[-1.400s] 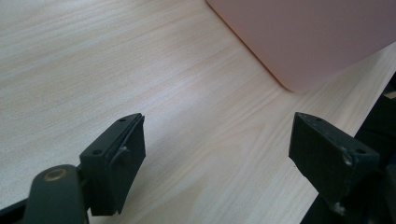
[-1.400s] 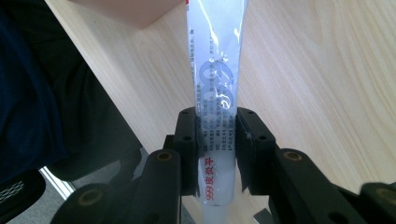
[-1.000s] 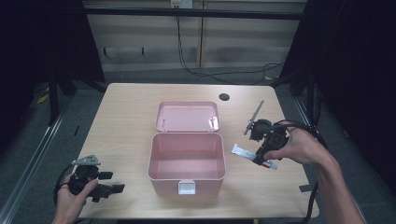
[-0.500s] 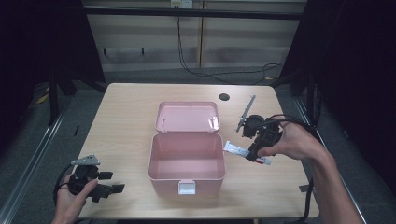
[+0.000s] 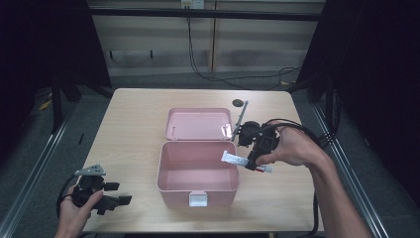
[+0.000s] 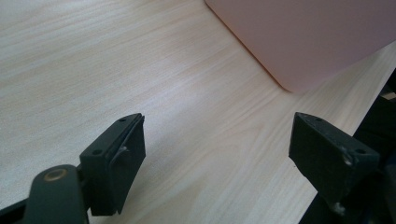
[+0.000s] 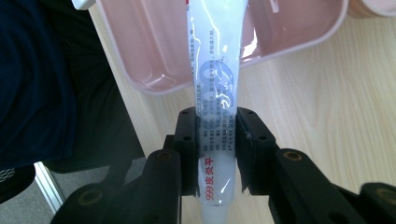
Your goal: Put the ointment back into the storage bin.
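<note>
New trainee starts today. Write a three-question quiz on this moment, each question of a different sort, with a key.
1. True or false: the right hand-held gripper is shut on the white tube.
2. Multiple choice: the pink box is A) closed, B) open with its lid laid back, C) tipped on its side.
3. Fill in: the left hand-held gripper has its jaws ____ over the bare table.

Key
1. True: both jaws press the tube's sides, and its far end reaches over the box rim.
2. B.
3. Open, with nothing between them.
</note>
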`<state>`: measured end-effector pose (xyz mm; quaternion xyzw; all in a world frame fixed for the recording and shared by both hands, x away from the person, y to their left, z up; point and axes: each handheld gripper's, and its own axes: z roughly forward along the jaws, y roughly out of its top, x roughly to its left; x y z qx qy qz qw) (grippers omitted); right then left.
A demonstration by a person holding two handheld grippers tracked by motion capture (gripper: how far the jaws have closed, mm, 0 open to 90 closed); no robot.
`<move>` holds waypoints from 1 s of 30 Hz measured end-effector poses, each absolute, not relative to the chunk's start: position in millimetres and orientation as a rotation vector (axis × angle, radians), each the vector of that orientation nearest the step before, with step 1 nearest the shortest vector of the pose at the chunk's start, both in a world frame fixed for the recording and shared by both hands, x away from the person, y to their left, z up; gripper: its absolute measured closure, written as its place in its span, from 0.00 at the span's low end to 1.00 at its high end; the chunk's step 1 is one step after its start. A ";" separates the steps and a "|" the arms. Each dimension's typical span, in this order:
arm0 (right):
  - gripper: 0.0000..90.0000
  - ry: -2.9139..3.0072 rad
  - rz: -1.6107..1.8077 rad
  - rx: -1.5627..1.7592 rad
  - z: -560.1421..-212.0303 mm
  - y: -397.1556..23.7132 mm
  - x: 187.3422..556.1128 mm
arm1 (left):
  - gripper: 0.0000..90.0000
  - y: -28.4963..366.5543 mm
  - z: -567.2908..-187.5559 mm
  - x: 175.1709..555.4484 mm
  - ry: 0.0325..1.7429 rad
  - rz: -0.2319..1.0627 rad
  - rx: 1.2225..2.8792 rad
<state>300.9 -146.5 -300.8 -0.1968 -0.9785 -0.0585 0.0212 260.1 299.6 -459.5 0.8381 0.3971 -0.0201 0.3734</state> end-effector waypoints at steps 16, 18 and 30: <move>0.80 -3.042 -0.156 -0.503 -303.5 -110.3 306.6 | 0.21 299.9 -459.2 259.9 1.017 -0.053 2.144; 0.80 -3.043 -0.148 -0.488 -304.6 -105.3 307.3 | 0.21 299.8 -459.2 259.8 1.017 -0.053 2.144; 0.80 -3.052 -0.133 -0.409 -312.9 -81.0 308.8 | 0.21 299.5 -459.3 259.7 1.013 -0.056 2.141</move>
